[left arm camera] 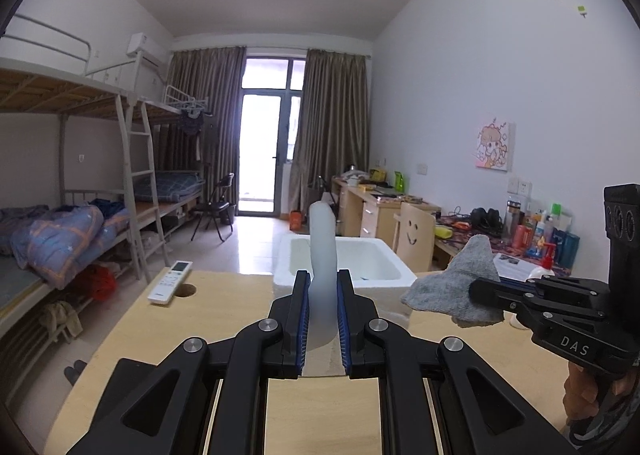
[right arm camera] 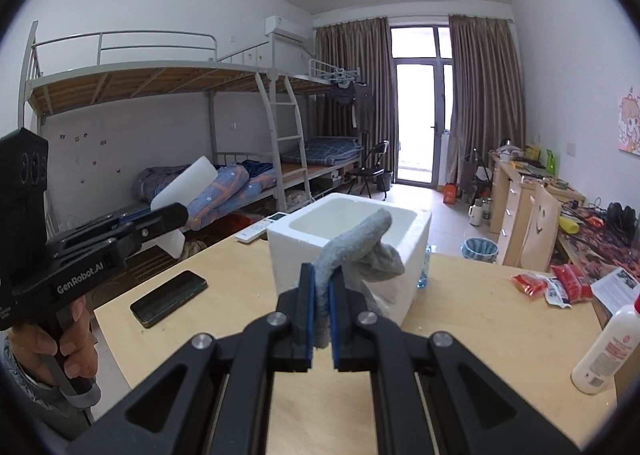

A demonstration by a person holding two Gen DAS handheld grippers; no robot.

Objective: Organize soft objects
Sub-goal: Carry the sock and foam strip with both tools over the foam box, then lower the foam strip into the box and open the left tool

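My left gripper (left arm camera: 323,280) is shut on a pale white soft pad (left arm camera: 322,243) that stands up between its blue pads, in front of an open white foam box (left arm camera: 380,280). To the right, my right gripper (left arm camera: 476,290) holds a grey cloth (left arm camera: 456,287) near the box's right corner. In the right wrist view, the right gripper (right arm camera: 322,275) is shut on the grey cloth (right arm camera: 356,245), which droops over the near side of the foam box (right arm camera: 296,267). The left gripper (right arm camera: 176,215) is at the left, with the white pad (right arm camera: 184,189) sticking up from it.
The box stands on a wooden table (right arm camera: 460,335). A black phone (right arm camera: 168,297) and a white remote (right arm camera: 260,229) lie left of the box. Red packets (right arm camera: 560,283) and a lotion bottle (right arm camera: 604,351) lie to the right. Bunk beds line the left wall.
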